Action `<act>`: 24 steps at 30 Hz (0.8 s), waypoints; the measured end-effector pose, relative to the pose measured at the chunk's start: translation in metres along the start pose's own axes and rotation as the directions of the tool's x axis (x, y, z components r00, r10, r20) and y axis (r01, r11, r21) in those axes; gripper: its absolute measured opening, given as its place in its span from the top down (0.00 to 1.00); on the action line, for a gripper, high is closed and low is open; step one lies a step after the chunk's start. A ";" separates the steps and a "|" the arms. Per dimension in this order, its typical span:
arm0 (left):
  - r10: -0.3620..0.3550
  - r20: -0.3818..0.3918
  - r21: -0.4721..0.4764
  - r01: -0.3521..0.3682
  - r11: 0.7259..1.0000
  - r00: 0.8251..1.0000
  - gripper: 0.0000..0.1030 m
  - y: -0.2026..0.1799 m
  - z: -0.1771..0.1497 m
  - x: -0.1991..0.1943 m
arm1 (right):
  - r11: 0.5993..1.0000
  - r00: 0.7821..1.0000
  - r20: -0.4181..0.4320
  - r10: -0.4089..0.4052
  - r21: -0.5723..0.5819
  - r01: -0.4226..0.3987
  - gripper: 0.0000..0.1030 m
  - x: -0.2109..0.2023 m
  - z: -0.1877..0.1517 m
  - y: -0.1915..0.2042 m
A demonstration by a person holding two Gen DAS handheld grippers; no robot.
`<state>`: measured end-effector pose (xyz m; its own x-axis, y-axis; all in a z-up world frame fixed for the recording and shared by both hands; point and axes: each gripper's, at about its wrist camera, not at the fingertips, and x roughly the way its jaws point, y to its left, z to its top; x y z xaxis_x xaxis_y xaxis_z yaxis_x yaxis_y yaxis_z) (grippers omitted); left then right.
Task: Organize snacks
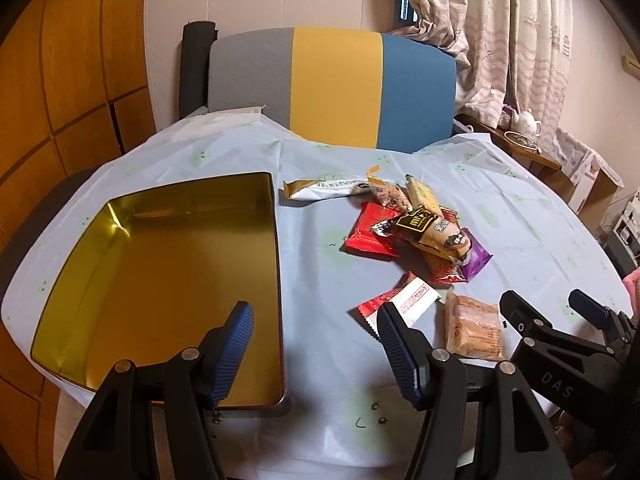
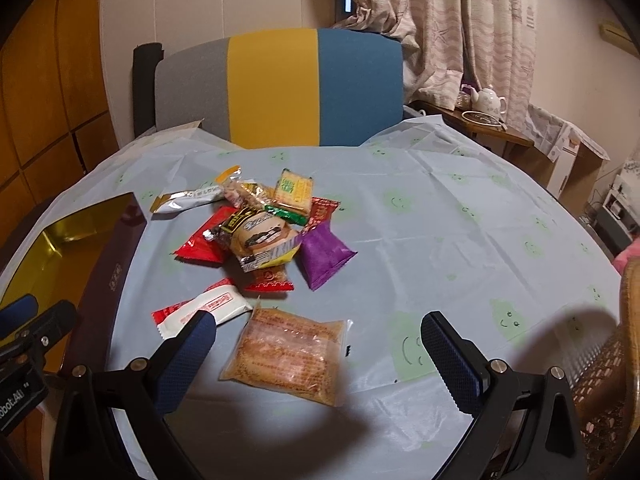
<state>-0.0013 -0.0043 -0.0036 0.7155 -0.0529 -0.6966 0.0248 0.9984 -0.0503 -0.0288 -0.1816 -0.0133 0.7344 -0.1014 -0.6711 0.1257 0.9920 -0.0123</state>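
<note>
Right gripper (image 2: pixel 318 344) wide apart, crinkly clear biscuit packet (image 2: pixel 286 354), rectangular gold tin (image 1: pixel 160 280)

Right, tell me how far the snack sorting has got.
Done: nothing yet; the gold tin holds no snacks. In hand: nothing gripped. The right gripper is open with its fingers either side of the clear-wrapped cake; the left gripper is open above the tin's right edge. Left: that cake, the red-and-white packet and the whole snack pile on the tablecloth.
</note>
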 end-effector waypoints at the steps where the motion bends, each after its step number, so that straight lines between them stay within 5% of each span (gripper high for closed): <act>1: -0.003 -0.001 0.001 0.003 1.000 1.000 0.37 0.000 0.000 0.000 | 1.000 1.000 -0.002 -0.002 0.001 0.002 0.00 0.000 0.000 -0.001; 24: -0.061 0.005 0.014 0.061 0.998 0.998 0.37 -0.006 0.000 -0.006 | 1.000 1.000 0.002 -0.020 0.010 0.020 0.00 -0.002 0.002 -0.012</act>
<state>-0.0060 -0.0097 0.0008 0.7162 -0.1134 -0.6886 0.0780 0.9935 -0.0825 -0.0302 -0.1932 -0.0108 0.7331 -0.1215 -0.6691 0.1469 0.9890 -0.0186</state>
